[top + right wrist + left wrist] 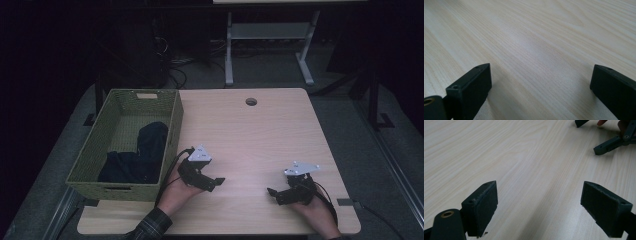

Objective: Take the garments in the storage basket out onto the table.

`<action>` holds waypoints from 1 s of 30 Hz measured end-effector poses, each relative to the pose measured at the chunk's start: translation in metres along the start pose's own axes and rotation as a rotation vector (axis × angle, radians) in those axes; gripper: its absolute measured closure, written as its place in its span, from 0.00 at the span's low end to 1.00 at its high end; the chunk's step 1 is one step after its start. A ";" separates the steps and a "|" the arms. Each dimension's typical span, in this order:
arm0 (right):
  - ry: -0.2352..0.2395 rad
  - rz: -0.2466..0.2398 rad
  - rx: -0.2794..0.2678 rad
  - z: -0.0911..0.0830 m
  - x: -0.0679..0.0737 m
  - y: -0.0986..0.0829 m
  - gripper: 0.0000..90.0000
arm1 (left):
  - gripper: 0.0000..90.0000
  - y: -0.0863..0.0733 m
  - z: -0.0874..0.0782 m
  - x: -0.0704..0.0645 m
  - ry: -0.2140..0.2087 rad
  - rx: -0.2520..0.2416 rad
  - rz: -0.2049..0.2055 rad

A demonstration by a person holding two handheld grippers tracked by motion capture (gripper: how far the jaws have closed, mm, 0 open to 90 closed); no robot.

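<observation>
High view showed the green woven basket (172,125) standing at the tabletop's (260,135) left edge, with a dark garment (145,152) lying crumpled inside it, heaped against the wall nearest the left tool (210,182). That tool rested low just beside the basket's near right corner, held in a hand (175,192) whose sleeve (152,225) was plaid; the right tool (274,194) lay well apart from the basket, toward the tabletop's near right. Both pointed inward at each other over bare wood. Left gripper view and right gripper view each showed the jaws spread wide with nothing between them, which suggests, as a judgement, that the clothing was already dropped in the basket and the hands were parked at rest.
</observation>
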State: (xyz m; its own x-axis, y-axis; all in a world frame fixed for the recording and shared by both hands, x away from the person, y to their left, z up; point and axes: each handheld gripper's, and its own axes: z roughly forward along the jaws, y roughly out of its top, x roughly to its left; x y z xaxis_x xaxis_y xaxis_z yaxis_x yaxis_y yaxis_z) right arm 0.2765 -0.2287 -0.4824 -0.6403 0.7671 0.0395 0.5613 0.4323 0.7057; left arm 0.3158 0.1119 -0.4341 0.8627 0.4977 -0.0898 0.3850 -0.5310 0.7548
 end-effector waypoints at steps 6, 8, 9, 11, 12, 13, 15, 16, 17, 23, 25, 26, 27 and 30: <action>0.000 0.000 0.000 0.000 0.000 0.000 0.04 | 0.15 0.003 -0.004 0.000 -0.003 -0.012 -0.009; 0.000 0.000 0.000 0.000 0.000 0.000 0.04 | 0.15 0.004 -0.004 0.000 -0.004 -0.014 -0.012; 0.000 0.000 -0.001 0.000 0.000 0.000 0.04 | 0.15 0.005 -0.004 0.000 -0.002 -0.013 -0.007; 0.000 0.000 -0.001 0.000 0.000 0.000 0.04 | 0.15 0.006 -0.005 0.000 -0.001 -0.006 0.004; 0.000 0.000 -0.001 0.000 0.000 0.000 0.04 | 0.15 0.007 -0.006 -0.001 -0.001 -0.010 -0.002; 0.000 0.000 -0.001 0.000 0.000 0.000 0.04 | 0.15 0.007 -0.006 -0.001 -0.001 -0.010 -0.002; 0.000 0.000 -0.001 0.000 0.000 0.000 0.04 | 0.15 0.008 -0.007 -0.001 0.000 -0.005 0.008; 0.000 0.000 -0.001 0.000 0.000 0.000 0.04 | 0.15 0.010 -0.008 -0.001 0.001 -0.013 -0.001; 0.000 0.000 -0.002 0.000 0.000 0.000 0.04 | 0.15 0.010 -0.009 -0.001 0.003 -0.011 0.003; -0.001 -0.001 -0.001 0.000 0.000 0.000 0.04 | 0.15 0.012 -0.010 -0.001 0.000 -0.006 0.001; 0.000 0.000 -0.001 0.000 0.000 0.000 0.04 | 0.15 0.013 -0.011 -0.001 0.000 -0.005 0.002; -0.001 0.000 -0.001 0.000 0.000 0.000 0.04 | 0.15 0.014 -0.012 -0.001 0.000 0.000 0.010; 0.000 0.000 -0.001 0.000 0.000 0.000 0.04 | 0.15 0.014 -0.012 -0.001 0.000 0.000 0.010; -0.001 0.001 -0.001 0.000 0.000 0.000 0.04 | 0.15 0.018 -0.014 0.000 0.007 -0.002 0.012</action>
State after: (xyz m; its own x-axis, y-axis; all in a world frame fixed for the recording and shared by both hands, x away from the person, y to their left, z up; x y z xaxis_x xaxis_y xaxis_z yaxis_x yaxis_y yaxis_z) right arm 0.2765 -0.2286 -0.4826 -0.6397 0.7676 0.0395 0.5611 0.4313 0.7065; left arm 0.3181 0.1112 -0.4112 0.8648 0.4963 -0.0764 0.3742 -0.5356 0.7570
